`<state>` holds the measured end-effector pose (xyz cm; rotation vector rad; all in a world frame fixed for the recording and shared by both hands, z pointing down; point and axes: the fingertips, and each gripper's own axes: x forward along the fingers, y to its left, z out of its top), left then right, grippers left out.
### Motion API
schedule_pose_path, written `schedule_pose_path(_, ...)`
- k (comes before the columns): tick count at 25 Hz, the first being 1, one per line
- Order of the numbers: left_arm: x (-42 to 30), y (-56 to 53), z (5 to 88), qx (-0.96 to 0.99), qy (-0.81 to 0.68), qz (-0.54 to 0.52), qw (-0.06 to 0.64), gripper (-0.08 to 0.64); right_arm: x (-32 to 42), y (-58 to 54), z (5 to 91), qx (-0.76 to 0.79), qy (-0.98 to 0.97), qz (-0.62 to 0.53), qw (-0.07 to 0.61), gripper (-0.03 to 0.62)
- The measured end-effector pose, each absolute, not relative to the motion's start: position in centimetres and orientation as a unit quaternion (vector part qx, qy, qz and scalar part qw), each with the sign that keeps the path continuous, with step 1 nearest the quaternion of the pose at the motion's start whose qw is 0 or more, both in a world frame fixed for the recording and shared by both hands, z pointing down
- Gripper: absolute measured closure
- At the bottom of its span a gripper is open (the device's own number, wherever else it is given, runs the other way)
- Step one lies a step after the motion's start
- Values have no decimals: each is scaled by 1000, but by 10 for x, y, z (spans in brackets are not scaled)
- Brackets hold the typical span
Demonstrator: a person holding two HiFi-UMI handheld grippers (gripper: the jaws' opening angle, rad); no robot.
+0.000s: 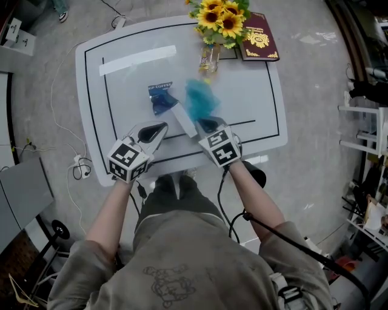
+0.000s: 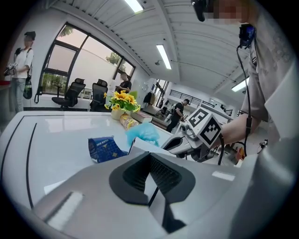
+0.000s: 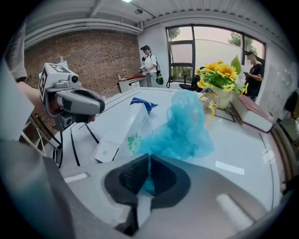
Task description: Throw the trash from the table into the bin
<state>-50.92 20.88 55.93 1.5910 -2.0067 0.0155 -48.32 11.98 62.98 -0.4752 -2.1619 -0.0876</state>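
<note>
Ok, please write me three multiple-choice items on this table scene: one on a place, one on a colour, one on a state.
1. Where does the red book lie?
A) on the table, beside the sunflowers
B) on a shelf
C) in a drawer

2. What colour is the crumpled bag?
A) yellow
B) turquoise
C) black

3. How does the right tool stand?
A) open above the bag
B) shut and empty
C) shut on the bag

Answers:
1 A: the head view shows the book at the table's far edge, next to the sunflowers.
2 B: both the head view and the right gripper view show it turquoise.
3 C: bag material sits pinched between its closed jaws.
</note>
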Motion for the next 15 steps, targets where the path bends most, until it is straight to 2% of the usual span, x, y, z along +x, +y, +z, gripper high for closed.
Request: schedule_pose_path(15, -512, 214, 543, 589, -758, -2, 281, 563, -496, 112, 595, -178, -892, -38, 414, 589)
